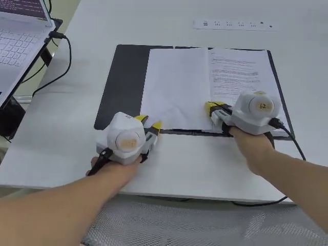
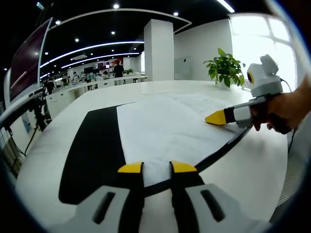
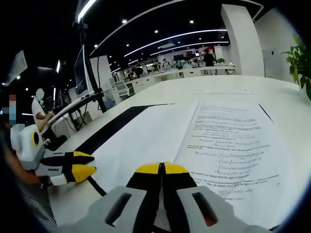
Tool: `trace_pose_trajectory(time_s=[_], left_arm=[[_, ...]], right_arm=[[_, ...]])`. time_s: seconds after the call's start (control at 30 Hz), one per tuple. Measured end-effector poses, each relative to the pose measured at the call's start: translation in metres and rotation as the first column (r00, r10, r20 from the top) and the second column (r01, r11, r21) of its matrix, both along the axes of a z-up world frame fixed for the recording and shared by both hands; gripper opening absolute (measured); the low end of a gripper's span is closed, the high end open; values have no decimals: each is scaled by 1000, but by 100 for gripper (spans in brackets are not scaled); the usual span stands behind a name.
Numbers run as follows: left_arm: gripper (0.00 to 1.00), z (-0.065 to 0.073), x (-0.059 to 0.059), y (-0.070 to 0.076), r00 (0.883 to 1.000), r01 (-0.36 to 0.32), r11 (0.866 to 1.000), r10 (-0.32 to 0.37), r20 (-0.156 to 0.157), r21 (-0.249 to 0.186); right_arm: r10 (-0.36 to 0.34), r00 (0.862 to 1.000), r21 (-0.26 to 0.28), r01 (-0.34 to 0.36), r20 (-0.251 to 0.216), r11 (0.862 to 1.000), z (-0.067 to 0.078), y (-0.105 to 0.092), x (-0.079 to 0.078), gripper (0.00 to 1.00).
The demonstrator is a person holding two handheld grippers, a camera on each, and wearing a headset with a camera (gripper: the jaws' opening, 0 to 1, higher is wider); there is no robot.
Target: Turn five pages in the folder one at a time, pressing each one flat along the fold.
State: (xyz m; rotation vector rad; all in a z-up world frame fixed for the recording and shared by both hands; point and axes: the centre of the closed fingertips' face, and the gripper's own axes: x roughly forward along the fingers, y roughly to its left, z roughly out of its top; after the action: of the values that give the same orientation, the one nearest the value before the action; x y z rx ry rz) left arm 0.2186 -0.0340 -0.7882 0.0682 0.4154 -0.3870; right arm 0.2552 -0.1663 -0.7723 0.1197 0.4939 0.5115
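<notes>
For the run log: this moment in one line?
folder open | left gripper open, near edge | right gripper shut, over pages

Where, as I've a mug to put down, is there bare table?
Bare table lies between the folder and the power strip beyond it, left of the folder short of the laptop cable, and right of it. The near edge is crowded: left gripper and right gripper sit there.

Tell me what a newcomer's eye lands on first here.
The open black folder lies mid-bench, with a blank page to the left of a printed page. Two yellow-tipped grippers sit at its near edge: the left gripper, jaws slightly apart, by the blank page's corner, and the right gripper, jaws shut, at the foot of the fold. A laptop sits at the far left.
</notes>
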Motion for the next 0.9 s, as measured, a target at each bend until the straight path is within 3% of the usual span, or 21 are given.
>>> trace_pose_trajectory(time_s=[0.9], left_arm=[[19, 1, 0, -1, 1000, -1, 1000, 1, -8, 5]], right_arm=[[34, 997, 15, -33, -66, 999, -9, -9, -61, 0]])
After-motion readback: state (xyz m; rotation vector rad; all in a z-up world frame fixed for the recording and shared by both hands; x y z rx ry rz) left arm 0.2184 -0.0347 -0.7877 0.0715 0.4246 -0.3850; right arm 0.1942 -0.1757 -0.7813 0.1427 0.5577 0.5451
